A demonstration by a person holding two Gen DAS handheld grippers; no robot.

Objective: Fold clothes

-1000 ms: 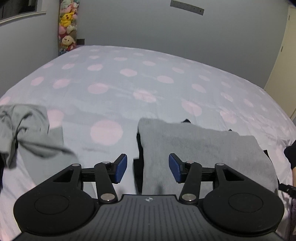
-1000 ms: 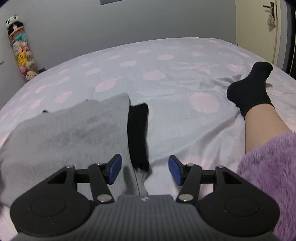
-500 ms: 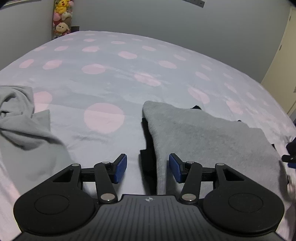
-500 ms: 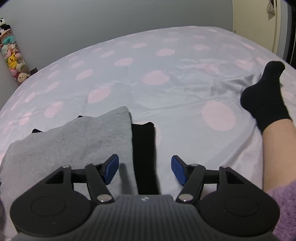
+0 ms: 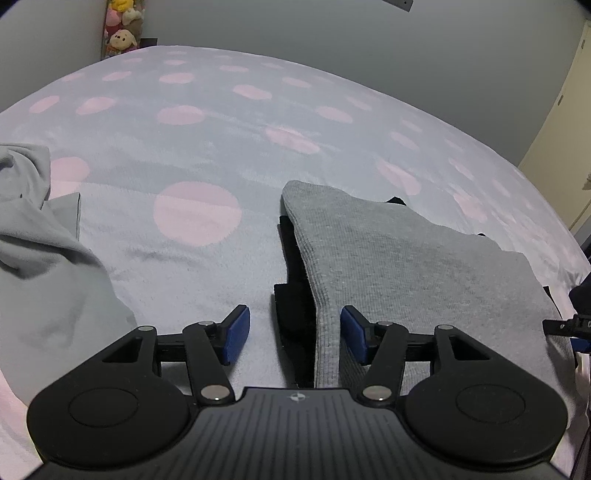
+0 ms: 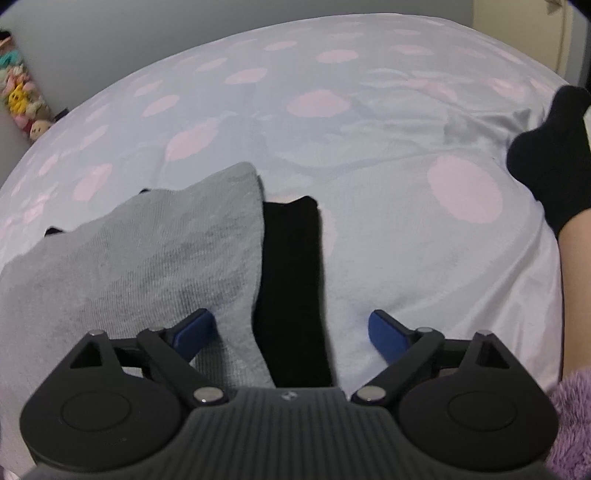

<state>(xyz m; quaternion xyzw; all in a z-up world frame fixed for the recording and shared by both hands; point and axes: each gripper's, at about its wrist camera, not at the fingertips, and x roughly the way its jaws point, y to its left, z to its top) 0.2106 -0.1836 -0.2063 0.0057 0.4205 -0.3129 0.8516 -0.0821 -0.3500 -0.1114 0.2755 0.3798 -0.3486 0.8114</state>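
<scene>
A folded grey knit garment [image 5: 406, 258] lies on a folded black garment [image 5: 295, 291] on the bed. My left gripper [image 5: 294, 334] is open and empty, its jaws straddling the stack's left edge. In the right wrist view the grey garment [image 6: 147, 258] sits left and a black strip [image 6: 291, 280] shows beside it. My right gripper [image 6: 291, 330] is wide open and empty, straddling the stack's right edge. Part of the right gripper [image 5: 569, 330] shows at the right edge of the left wrist view.
The bed has a pale sheet with pink dots [image 5: 199, 214]. A crumpled light grey garment [image 5: 40, 236] lies at left. A leg in a black sock [image 6: 554, 162] rests at right, with a purple fuzzy sleeve [image 6: 569, 417] below. Plush toys [image 5: 120, 26] hang on the far wall.
Both grippers have moved forward and lower toward the stack's two side edges. The right gripper's jaws have opened wider. The garments have not moved.
</scene>
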